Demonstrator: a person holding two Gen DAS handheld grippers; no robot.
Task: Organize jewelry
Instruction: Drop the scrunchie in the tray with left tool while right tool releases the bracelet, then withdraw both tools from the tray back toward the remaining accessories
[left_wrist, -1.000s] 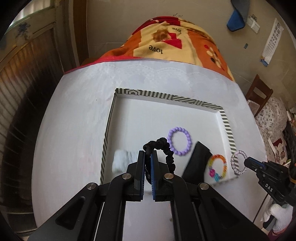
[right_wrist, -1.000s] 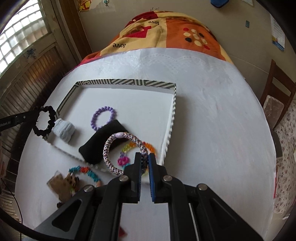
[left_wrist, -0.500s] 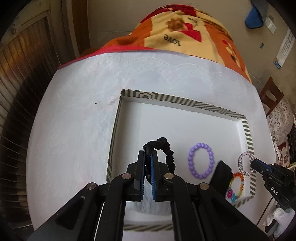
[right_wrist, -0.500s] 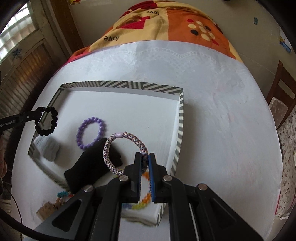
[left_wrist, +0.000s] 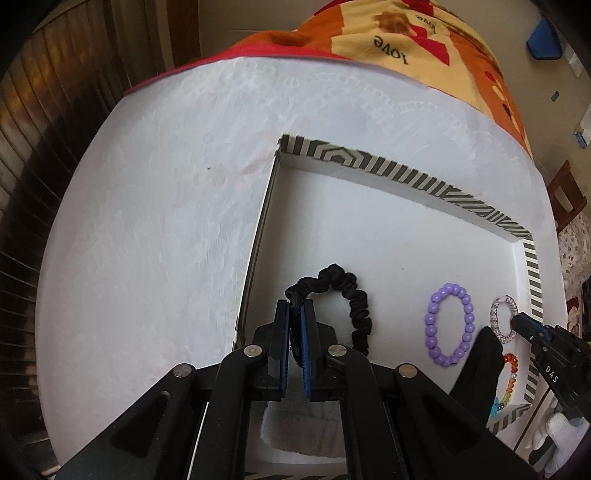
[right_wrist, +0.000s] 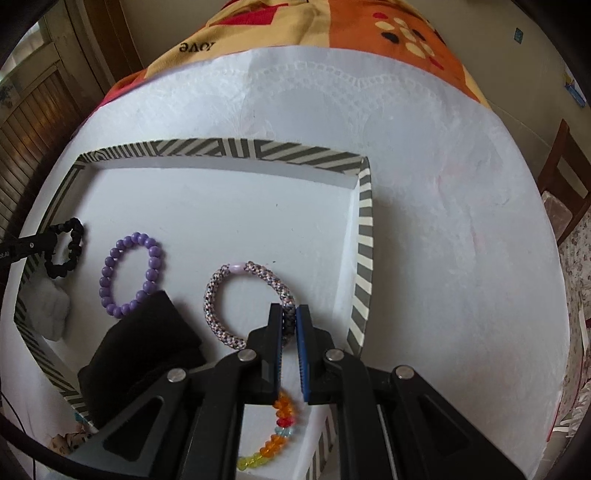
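A shallow white tray with a grey-striped rim (left_wrist: 388, 166) (right_wrist: 229, 147) lies on the white tablecloth. My left gripper (left_wrist: 294, 314) is shut on a black scrunchie (left_wrist: 347, 291), held over the tray's near left part; it also shows in the right wrist view (right_wrist: 68, 251). My right gripper (right_wrist: 289, 317) is shut on a speckled rope bracelet (right_wrist: 225, 284), held over the tray's right part; the bracelet also shows in the left wrist view (left_wrist: 502, 325). A purple bead bracelet (left_wrist: 448, 325) (right_wrist: 131, 275) lies in the tray between them.
In the tray also lie a black cloth pouch (right_wrist: 144, 347) (left_wrist: 480, 369), a rainbow bead bracelet (right_wrist: 280, 417) (left_wrist: 509, 380) and a white fluffy scrunchie (right_wrist: 53, 306) (left_wrist: 295, 428). A small brown item (right_wrist: 68, 441) lies outside the tray's near left corner. An orange blanket (right_wrist: 332, 26) covers the far side.
Both grippers moved forward over the tray and lower, each still holding its band. The tray and its contents now look closer in both views.
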